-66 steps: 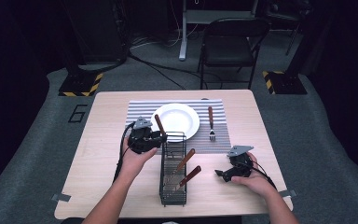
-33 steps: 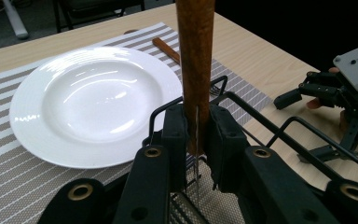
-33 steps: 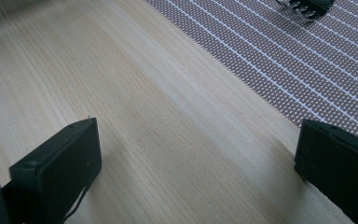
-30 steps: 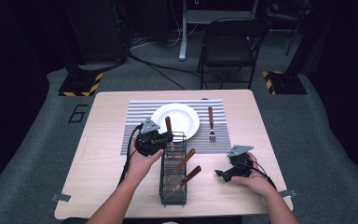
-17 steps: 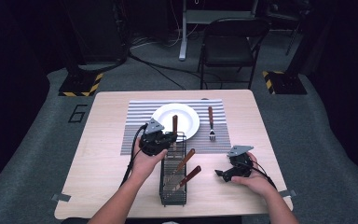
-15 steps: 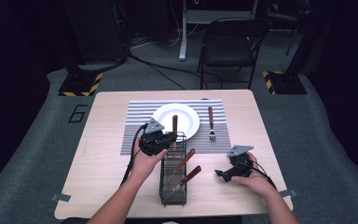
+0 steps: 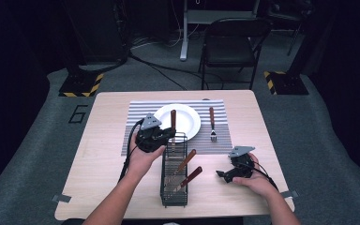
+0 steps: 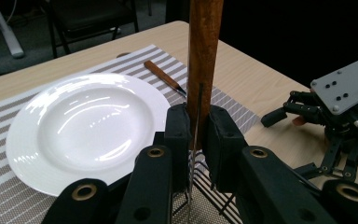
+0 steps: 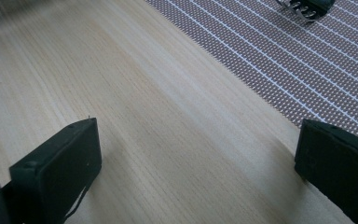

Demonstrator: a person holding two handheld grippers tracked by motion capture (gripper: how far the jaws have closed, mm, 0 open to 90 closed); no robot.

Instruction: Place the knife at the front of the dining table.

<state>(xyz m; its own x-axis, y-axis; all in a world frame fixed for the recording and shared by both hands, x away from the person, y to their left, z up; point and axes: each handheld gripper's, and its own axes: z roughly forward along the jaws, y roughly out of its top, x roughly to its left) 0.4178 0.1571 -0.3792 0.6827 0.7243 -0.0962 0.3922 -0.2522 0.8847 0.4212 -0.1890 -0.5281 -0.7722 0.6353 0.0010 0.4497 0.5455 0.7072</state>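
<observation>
The left gripper [image 8: 193, 140] is clamped tight on a wooden-handled utensil [image 8: 204, 51], which stands upright with its thin metal part between the pads and its brown handle pointing up. It hangs over the far end of the black wire caddy [image 7: 173, 197], at the near edge of the white plate [image 7: 187, 123]. The plate sits on the striped placemat [image 7: 138, 122] toward the desk's [image 7: 103, 140] far edge. 2 more wooden-handled utensils [image 7: 187, 171] lean in the caddy. A fork [image 7: 212, 123] lies on the placemat beside the plate. The right gripper [image 7: 226, 174] rests near the desk's near right corner, its jaws spread wide over bare wood, holding nothing.
</observation>
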